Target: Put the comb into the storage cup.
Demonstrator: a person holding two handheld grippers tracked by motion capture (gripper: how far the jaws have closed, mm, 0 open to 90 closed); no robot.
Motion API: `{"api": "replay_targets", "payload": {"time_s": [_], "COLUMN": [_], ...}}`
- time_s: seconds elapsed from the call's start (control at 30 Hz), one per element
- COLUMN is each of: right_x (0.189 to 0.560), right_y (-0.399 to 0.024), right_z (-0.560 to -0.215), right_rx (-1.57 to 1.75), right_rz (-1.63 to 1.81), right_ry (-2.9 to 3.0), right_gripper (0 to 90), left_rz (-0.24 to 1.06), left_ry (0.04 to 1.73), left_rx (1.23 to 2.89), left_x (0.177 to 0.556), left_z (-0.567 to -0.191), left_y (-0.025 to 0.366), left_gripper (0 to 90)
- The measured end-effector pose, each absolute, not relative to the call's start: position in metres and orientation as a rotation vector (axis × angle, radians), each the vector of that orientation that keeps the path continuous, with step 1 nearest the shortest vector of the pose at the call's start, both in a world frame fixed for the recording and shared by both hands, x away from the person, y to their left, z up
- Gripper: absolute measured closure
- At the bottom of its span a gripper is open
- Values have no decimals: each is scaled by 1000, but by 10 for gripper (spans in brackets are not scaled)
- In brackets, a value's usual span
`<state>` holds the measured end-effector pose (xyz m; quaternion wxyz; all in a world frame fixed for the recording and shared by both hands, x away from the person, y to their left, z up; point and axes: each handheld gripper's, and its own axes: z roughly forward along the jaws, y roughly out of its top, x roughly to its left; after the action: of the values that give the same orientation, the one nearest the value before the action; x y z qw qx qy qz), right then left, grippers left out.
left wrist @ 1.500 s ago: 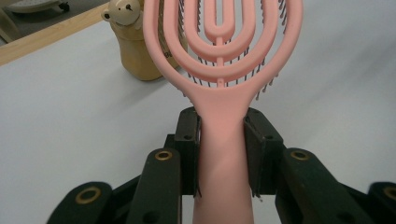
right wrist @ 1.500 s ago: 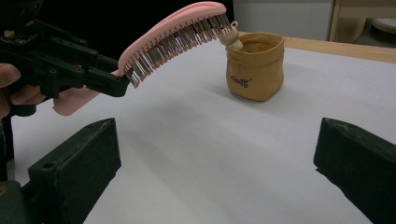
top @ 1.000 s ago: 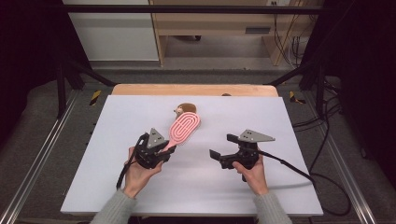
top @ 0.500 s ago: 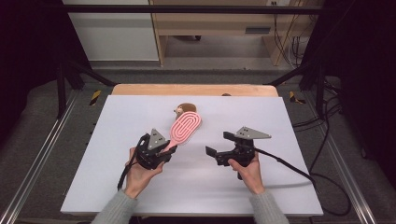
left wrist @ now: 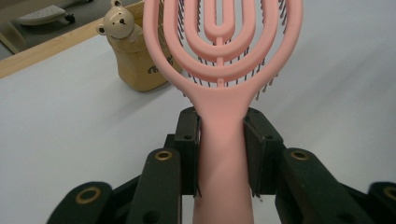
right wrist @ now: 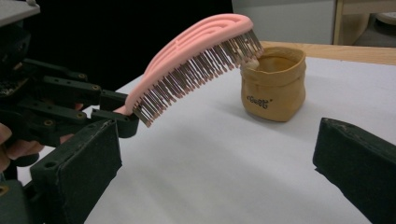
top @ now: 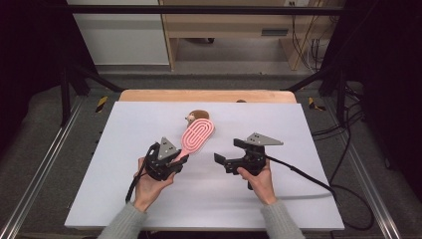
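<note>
A pink hairbrush [top: 197, 135] hangs tilted above the white table, bristles down, its head over a small tan pouch [top: 198, 117]. My left gripper [top: 181, 158] is shut on the brush's handle; in the left gripper view the pads clamp the handle [left wrist: 223, 154] from both sides, below the looped head [left wrist: 224, 56]. A toy bear's head [left wrist: 116, 25] pokes out of the pouch [left wrist: 140, 65]. My right gripper [top: 228, 152] stands open just right of the brush with nothing between its jaws. In the right gripper view [right wrist: 217, 163] it faces the bristles [right wrist: 191, 65] and the pouch [right wrist: 273, 86].
The white table top [top: 308, 189] has a wooden strip [top: 209, 95] along its far edge. A black cable [top: 308, 177] trails from the right gripper off the table's right side. Metal frame rails [top: 40, 174] run along both sides.
The right gripper has edged slightly left and away, toward the brush. The left gripper and the brush have kept still.
</note>
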<state>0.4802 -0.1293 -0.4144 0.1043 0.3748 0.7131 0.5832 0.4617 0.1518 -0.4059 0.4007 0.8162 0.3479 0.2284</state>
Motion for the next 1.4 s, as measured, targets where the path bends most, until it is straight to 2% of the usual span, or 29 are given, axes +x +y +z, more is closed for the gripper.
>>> {"api": "replay_targets", "payload": {"time_s": [1.4], "right_x": [490], "right_y": [-129], "right_z": [-408], "right_rx": [1230], "right_rz": [1783], "right_ry": [2043], "right_gripper": [26], "left_rz": [597], "left_ry": [853], "left_rx": [2023], "left_x": [462], "left_z": [-408], "left_y": [120], "left_gripper": [692]}}
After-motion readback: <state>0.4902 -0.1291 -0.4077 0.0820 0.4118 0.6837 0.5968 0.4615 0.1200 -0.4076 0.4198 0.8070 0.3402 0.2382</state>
